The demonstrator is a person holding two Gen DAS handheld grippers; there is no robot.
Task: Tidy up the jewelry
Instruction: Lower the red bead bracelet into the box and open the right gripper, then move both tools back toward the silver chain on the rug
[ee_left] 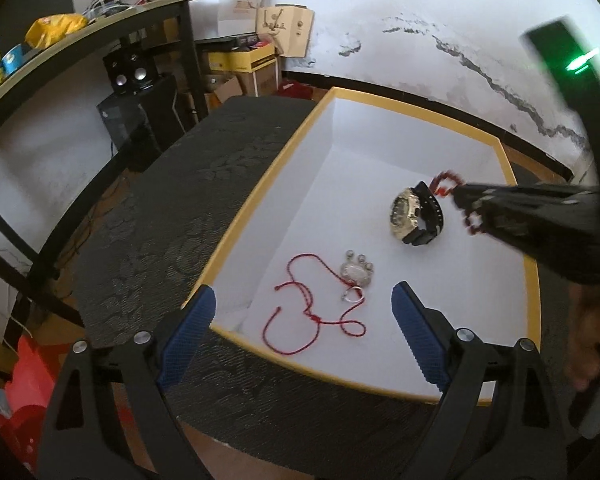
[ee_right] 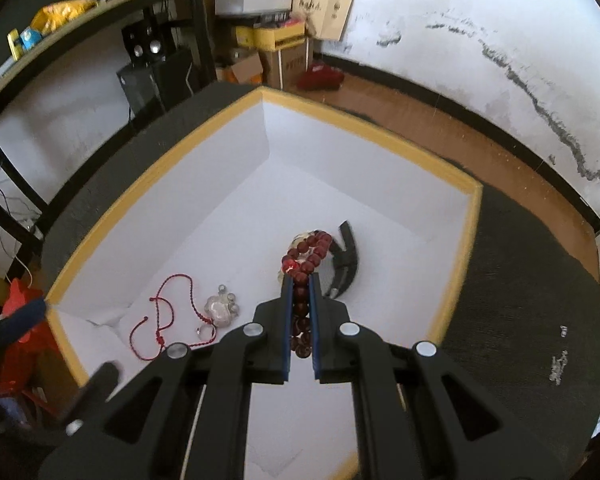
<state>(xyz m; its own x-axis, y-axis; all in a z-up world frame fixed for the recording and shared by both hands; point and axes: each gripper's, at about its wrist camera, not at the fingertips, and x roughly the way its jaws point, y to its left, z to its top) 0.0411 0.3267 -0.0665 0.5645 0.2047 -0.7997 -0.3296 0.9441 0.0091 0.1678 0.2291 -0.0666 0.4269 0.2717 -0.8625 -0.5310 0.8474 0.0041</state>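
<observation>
A dark red bead bracelet (ee_right: 305,276) is clamped between the nearly closed blue pads of the right hand-held gripper (ee_right: 301,280), seen at lower centre of the right wrist view, its loop hanging out past the fingertips above a wristwatch (ee_right: 342,264) with a black strap. In the left wrist view the same bracelet (ee_left: 452,190) appears at centre right, held at the tip of the right hand-held gripper (ee_left: 466,200) just beside the gold-faced wristwatch (ee_left: 416,216), which lies on the white floor of a yellow-rimmed box (ee_left: 260,184). Whether the beads touch the watch cannot be told. Nearer the bottom of that frame, a silver pendant on a red cord (ee_left: 356,272) is spread on the box floor, well apart from the watch. The left hand-held gripper (ee_left: 304,336) is held wide open over the box's near edge, gripping nothing. The box is set on a dark patterned table (ee_left: 172,208).
</observation>
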